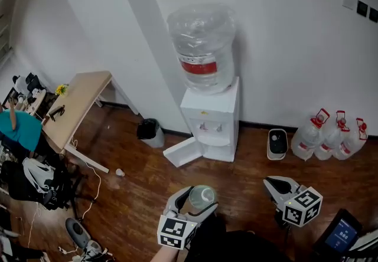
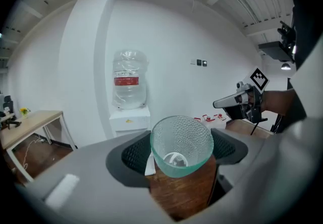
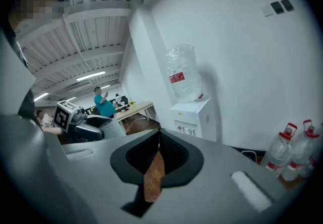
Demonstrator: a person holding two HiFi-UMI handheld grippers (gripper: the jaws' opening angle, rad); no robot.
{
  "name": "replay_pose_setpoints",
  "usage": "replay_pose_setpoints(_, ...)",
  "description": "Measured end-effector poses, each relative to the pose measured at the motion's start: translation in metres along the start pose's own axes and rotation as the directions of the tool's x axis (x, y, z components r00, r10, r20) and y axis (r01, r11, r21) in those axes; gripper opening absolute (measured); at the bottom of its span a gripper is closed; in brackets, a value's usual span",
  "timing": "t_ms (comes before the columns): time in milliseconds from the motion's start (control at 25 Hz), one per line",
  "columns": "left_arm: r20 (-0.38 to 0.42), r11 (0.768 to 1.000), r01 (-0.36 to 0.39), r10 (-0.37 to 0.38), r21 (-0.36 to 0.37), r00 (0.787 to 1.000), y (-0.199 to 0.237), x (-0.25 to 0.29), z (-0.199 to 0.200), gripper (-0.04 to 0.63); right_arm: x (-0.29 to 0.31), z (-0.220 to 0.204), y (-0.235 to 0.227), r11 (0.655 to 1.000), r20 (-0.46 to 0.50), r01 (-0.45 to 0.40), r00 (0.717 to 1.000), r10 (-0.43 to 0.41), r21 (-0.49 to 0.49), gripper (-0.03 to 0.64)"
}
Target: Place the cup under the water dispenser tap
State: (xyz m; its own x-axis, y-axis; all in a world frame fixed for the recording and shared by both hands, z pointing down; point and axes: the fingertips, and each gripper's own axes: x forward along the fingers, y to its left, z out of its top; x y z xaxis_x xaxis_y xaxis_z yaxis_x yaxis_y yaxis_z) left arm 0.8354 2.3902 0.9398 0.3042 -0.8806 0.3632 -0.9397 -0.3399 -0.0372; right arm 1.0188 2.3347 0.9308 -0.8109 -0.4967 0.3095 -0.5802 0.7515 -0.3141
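Note:
A clear textured glass cup [image 2: 181, 145] stands upright between the dark pads of my left gripper [image 2: 182, 153], which is shut on it with the jaws spread wide. In the head view the cup [image 1: 202, 196] and left gripper [image 1: 199, 200] hover low at the centre, some way short of the white water dispenser [image 1: 211, 119]. Its taps [image 1: 210, 127] sit below the big clear bottle [image 1: 202, 48]. My right gripper [image 1: 270, 182] is off to the right, its jaws [image 3: 159, 134] closed together on nothing. The dispenser [image 2: 130, 117] stands ahead against the wall, and appears in the right gripper view as the dispenser [image 3: 194, 117].
The dispenser's lower door [image 1: 183, 151] hangs open to the left. A black bin [image 1: 147, 130] sits beside it. Spare water bottles [image 1: 331, 137] and a small white device [image 1: 277, 143] line the wall on the right. A wooden table [image 1: 77, 107] and clutter fill the left. A person in teal [image 3: 103, 102] stands far off.

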Motion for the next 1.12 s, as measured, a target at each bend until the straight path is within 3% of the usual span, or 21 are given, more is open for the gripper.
replay_pose_setpoints(320, 0.041, 0.994, 0.105, -0.106, 0.033, 0.993, 0.092, 0.043, 0.022, 0.588, 0.074, 0.05, 0.003, 0.996, 0.036, 0.093, 0.995, -0.093, -0.003, 0.0)
replay_pose_setpoints(600, 0.011, 0.982, 0.185, -0.186, 0.018, 0.983, 0.152, 0.065, 0.003, 0.588, 0.124, 0.06, 0.006, 0.984, 0.037, 0.171, 0.984, -0.173, 0.039, 0.0)
replay_pose_setpoints(840, -0.012, 0.973, 0.229, -0.229, -0.008, 0.973, 0.161, 0.097, -0.009, 0.588, 0.139, 0.054, -0.003, 0.981, -0.025, 0.189, 0.982, -0.188, 0.048, 0.0)
replay_pose_setpoints(1120, -0.059, 0.971, 0.238, -0.237, -0.002, 0.97, 0.156, 0.155, -0.009, 0.588, 0.156, 0.059, -0.047, 0.984, -0.038, 0.165, 0.986, -0.162, 0.07, 0.0)
